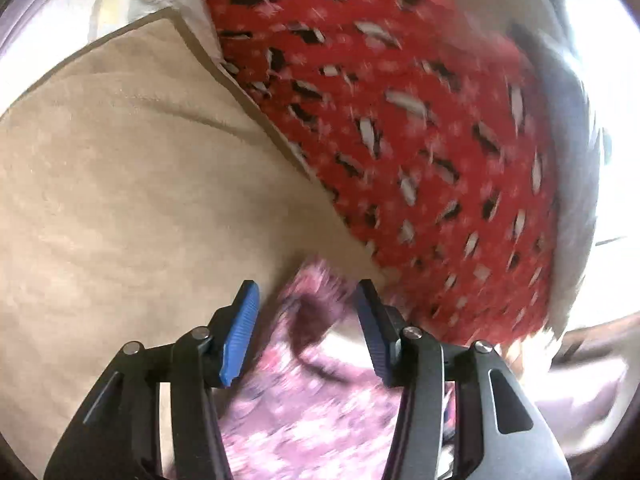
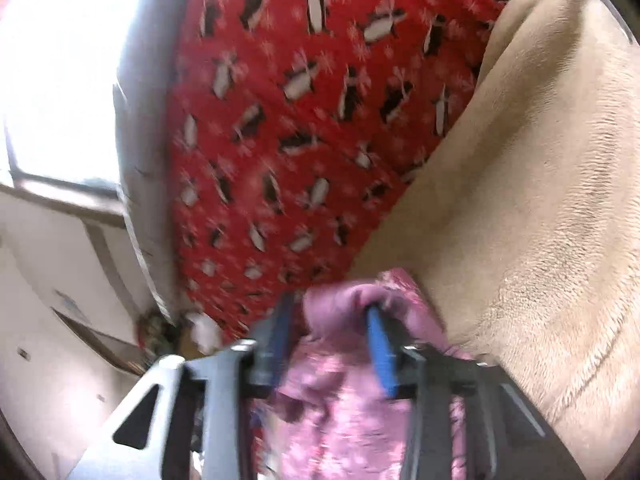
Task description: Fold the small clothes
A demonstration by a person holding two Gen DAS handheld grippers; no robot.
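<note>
A small pink patterned garment point(image 1: 320, 408) lies under and between the fingers of my left gripper point(image 1: 306, 304), whose blue-padded jaws stand wide apart above it. In the right wrist view the same pink garment point(image 2: 352, 400) bunches between the fingers of my right gripper point(image 2: 332, 320), also spread open, with cloth draped over the right pad point(image 2: 380, 344). Both views are motion-blurred. The garment rests on a beige fleece blanket point(image 1: 120, 200), which also shows in the right wrist view point(image 2: 540, 200).
A red blanket with a penguin pattern point(image 1: 400, 120) lies beside the beige one and also shows in the right wrist view point(image 2: 300, 120). A grey bed edge point(image 2: 140, 160), a bright window point(image 2: 60, 80) and a white wall lie beyond.
</note>
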